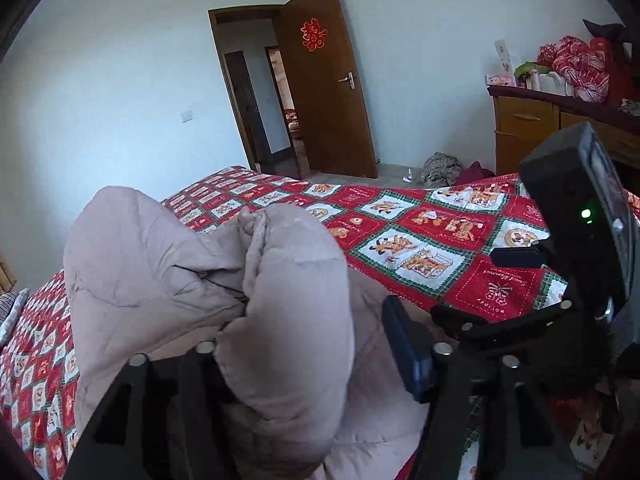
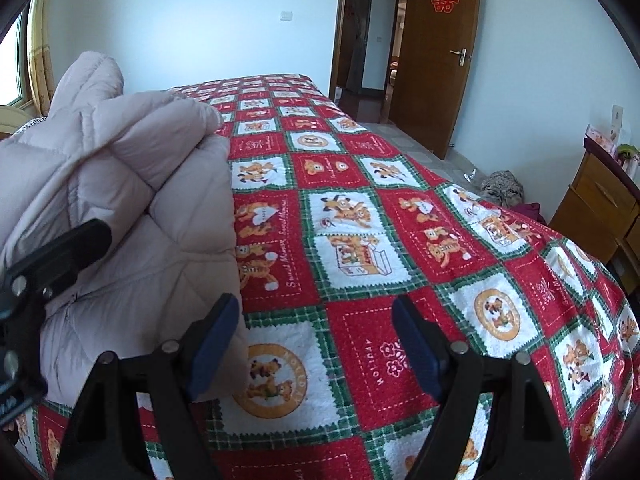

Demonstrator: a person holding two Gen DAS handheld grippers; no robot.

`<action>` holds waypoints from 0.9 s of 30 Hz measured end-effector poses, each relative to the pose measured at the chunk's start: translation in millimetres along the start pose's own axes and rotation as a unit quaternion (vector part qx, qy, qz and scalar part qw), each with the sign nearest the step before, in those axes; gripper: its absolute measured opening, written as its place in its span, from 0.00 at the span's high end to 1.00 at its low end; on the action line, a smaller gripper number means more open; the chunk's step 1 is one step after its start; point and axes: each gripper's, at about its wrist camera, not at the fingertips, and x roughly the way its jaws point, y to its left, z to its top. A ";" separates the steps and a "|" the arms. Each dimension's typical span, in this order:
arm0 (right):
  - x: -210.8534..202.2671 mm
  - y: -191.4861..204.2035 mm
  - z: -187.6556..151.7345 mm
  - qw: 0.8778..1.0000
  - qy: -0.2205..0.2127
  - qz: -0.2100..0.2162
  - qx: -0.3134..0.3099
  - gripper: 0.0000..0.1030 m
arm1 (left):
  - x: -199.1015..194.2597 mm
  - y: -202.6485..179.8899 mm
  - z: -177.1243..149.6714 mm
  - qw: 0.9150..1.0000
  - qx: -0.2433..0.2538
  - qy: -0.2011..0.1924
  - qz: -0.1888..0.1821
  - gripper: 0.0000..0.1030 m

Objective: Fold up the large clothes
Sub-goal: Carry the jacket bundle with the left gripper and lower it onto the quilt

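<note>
The bed [image 2: 360,240], covered by a red patchwork blanket [image 2: 460,292], carries the pale puffy jacket [image 2: 132,208], heaped on its near left side. Your left hand-held gripper [image 1: 304,364] stands parted, a jacket fold bulging between its fingers. Your right hand-held gripper [image 2: 316,344] stands wide and empty, its left pad [image 2: 212,348] touching the jacket edge.

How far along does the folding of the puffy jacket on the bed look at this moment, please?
Partly done: the pale padded jacket is bunched into a thick, uneven fold on the patterned bedspread. Nothing is gripped: the right gripper is open over bare bedspread, and the left gripper is open around a jacket fold. Flattening and final folds remain.
</note>
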 end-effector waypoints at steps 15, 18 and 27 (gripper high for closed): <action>6.4 -2.0 -4.1 1.000 0.005 0.000 0.003 0.21 | -85.6 77.3 0.4 0.974 -0.077 -0.097 0.187 0.02; 5.1 -1.0 -2.9 1.000 0.002 0.003 0.003 0.21 | -90.0 136.4 -16.1 0.957 -0.172 -0.090 0.218 0.02; -3.8 11.9 10.7 1.000 -0.016 0.013 -0.004 0.21 | -14.3 192.6 -62.5 0.946 -0.229 0.021 0.230 0.02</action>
